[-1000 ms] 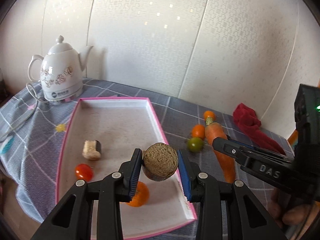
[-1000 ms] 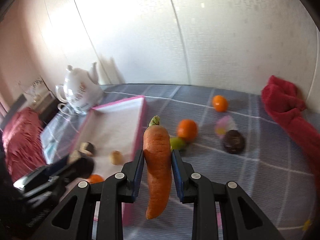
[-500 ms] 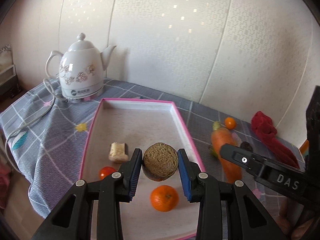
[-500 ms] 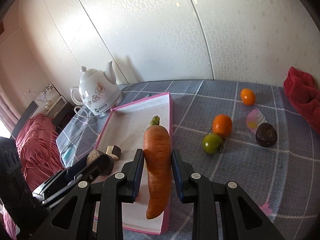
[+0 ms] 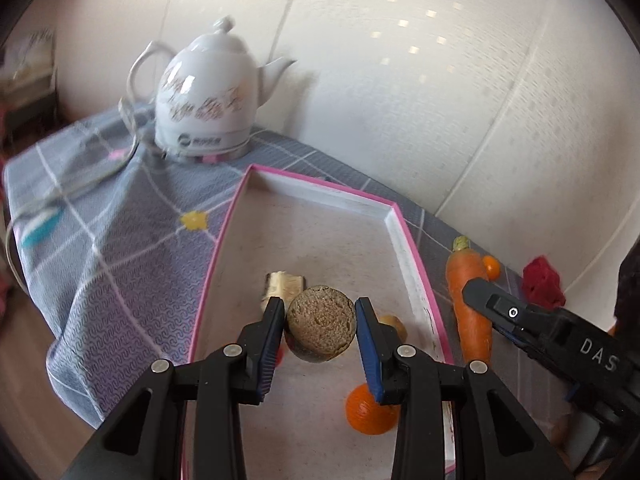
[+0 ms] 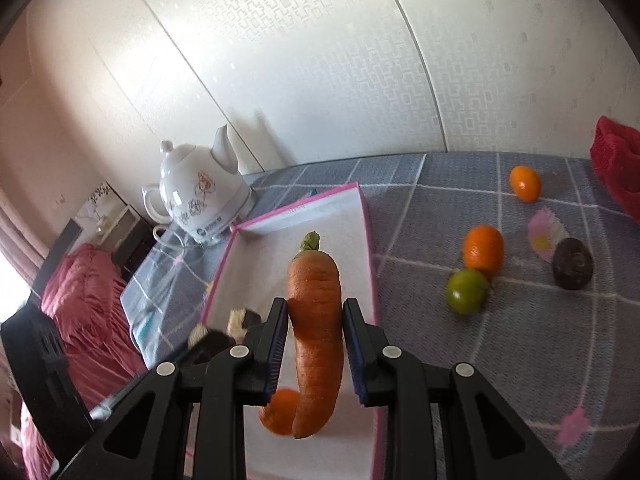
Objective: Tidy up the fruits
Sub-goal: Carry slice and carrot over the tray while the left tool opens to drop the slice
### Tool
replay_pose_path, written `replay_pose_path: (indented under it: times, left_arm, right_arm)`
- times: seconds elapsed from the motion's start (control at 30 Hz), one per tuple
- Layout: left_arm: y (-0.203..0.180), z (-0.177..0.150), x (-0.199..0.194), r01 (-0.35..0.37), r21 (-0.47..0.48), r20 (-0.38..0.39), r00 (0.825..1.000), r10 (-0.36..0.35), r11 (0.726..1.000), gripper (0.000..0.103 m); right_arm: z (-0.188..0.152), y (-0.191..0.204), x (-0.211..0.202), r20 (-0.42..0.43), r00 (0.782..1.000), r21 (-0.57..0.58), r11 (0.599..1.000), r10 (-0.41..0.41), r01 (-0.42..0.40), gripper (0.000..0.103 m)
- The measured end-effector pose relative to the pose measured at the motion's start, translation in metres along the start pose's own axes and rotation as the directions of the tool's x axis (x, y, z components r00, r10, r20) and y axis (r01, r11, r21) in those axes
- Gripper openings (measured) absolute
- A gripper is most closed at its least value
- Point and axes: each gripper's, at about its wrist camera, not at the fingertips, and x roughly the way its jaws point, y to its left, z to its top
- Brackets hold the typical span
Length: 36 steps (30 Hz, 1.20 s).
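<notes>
Left gripper [image 5: 321,322]: pinched round brown fruit [image 5: 322,328], held above near part of pink-rimmed tray [image 5: 394,232].
Right gripper [image 6: 315,324]: clamped on carrot [image 6: 316,328], leafy end far, over tray's right side.
In tray: 1 orange [image 5: 366,416], pale chunk [image 5: 282,286].
On grey cloth [image 6: 560,340], right of tray: 2 oranges, green fruit [image 6: 466,290], dark fruit [image 6: 573,264].
Far left: white kettle [image 5: 204,100].

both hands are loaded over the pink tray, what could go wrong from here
The two grippers are close together: the right gripper with its carrot could bump the left gripper holding the brown round fruit. That fruit may roll on release, hitting the orange or banana piece in the tray.
</notes>
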Motion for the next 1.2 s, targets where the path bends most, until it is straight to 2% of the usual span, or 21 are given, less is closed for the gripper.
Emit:
replay_pose_path:
  times: [0.23,0.37,0.47,0.67,0.87,1.03,1.1,1.2]
  left_arm:
    - [0.016,0.006,0.001,0.024,-0.075,0.019,1.000,-0.023,0.997,0.036]
    - [-0.001,0.004,0.002,0.061,-0.009,0.012,0.998,-0.061,0.998,0.036]
    - [-0.011,0.002,0.002,0.056,0.044,0.018,0.998,-0.057,0.997,0.036]
    - [-0.021,0.002,0.010,0.049,0.094,0.004,0.999,-0.050,0.994,0.037]
    - [-0.024,0.000,0.015,0.044,0.111,-0.004,0.999,-0.044,0.993,0.037]
    - [-0.027,-0.001,0.016,0.025,0.133,0.017,0.999,-0.027,0.991,0.036]
    - [-0.025,-0.001,0.019,0.009,0.128,0.014,1.000,-0.011,0.992,0.042]
    - [-0.023,-0.001,0.019,-0.002,0.119,0.015,1.000,0.000,0.993,0.044]
  right_arm:
    - [-0.005,0.006,0.008,-0.029,0.999,-0.041,0.999,0.024,-0.025,0.028]
    - [-0.008,0.007,0.011,-0.045,0.999,-0.056,0.998,0.025,-0.028,0.028]
    - [-0.008,0.005,0.009,-0.039,0.999,-0.051,0.998,0.028,-0.030,0.028]
    - [-0.008,0.002,0.012,-0.048,0.999,-0.032,0.999,0.025,-0.026,0.028]
    - [-0.010,0.001,0.015,-0.051,0.999,-0.038,0.999,0.004,-0.006,0.028]
    - [-0.010,-0.002,0.015,-0.051,0.999,-0.031,1.000,0.000,-0.001,0.028]
    - [-0.010,-0.003,0.017,-0.062,0.998,-0.025,1.000,0.006,-0.007,0.029]
    - [-0.011,-0.008,0.022,-0.080,0.997,0.003,1.000,0.003,-0.002,0.030]
